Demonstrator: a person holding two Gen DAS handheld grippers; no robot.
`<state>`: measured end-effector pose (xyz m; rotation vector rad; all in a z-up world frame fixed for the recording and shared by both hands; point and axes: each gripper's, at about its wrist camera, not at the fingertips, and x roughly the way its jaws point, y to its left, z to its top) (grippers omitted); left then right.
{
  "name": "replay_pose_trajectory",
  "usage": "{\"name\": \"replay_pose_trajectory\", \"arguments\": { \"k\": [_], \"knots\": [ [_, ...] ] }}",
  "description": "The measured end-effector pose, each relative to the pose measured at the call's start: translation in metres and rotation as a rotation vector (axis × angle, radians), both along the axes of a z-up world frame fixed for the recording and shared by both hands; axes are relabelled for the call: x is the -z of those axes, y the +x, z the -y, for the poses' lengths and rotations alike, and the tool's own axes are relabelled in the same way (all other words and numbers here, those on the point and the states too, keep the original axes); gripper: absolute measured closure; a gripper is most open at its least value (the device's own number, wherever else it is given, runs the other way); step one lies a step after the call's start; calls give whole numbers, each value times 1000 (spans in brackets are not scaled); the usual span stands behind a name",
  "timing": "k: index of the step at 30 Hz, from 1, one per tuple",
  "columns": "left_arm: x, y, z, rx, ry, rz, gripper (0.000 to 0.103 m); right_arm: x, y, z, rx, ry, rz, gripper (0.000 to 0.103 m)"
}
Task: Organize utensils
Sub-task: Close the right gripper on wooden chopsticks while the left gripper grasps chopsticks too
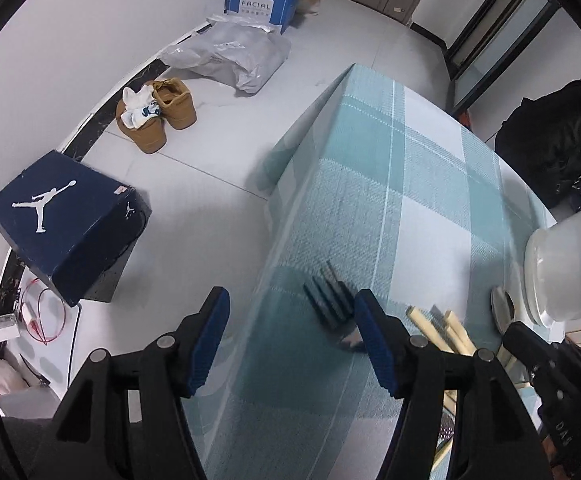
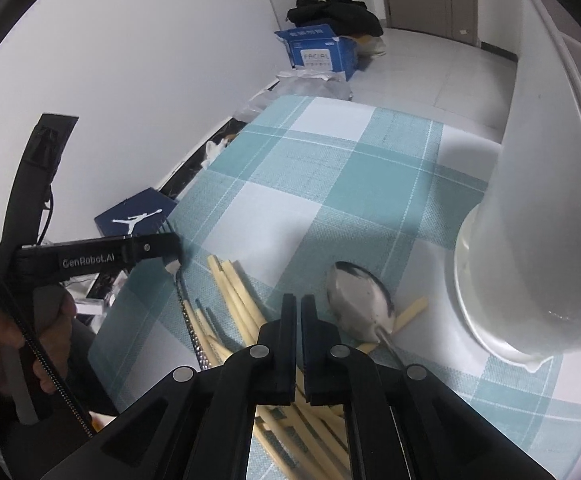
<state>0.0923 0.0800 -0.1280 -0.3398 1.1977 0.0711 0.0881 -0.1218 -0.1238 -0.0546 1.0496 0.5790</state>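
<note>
Steel fork (image 1: 332, 300), blurred, lies on our checked counter (image 1: 370, 200) beside pale chopsticks (image 2: 242, 300) and a spoon (image 2: 358, 300); left gripper (image 1: 290, 334) spread apart, right gripper (image 2: 298, 312) nearly together, empty.

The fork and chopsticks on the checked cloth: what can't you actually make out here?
- Fork, left wrist view: blurred, and its neck is hidden behind the left gripper.
- Chopsticks, right wrist view: near ends covered by the right gripper, so no count.
- Spoon: handle end hidden under that gripper.
- White container: cut off by the edge; contents unseen.
</note>
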Motion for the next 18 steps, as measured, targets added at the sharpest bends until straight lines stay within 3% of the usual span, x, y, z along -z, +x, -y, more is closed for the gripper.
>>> {"name": "replay_pose_trajectory", "arguments": {
  "k": [3, 4, 7, 10, 18],
  "knots": [
    [-1, 1, 1, 5, 23, 9, 45, 0, -1, 1, 6, -16, 21, 80],
    [-2, -1, 1, 2, 11, 15, 54, -1, -2, 2, 14, -19, 32, 72],
    [-4, -6, -2, -12, -17, 25, 69, -2, 0, 2, 29, -28, 47, 64],
    [-6, -7, -4, -29, -23, 25, 79, 0, 2, 2, 41, -46, 55, 63],
    [-2, -8, -15, -71, -116, -3, 84, 7, 6, 6, 83, -81, 48, 58]
  ]
}}
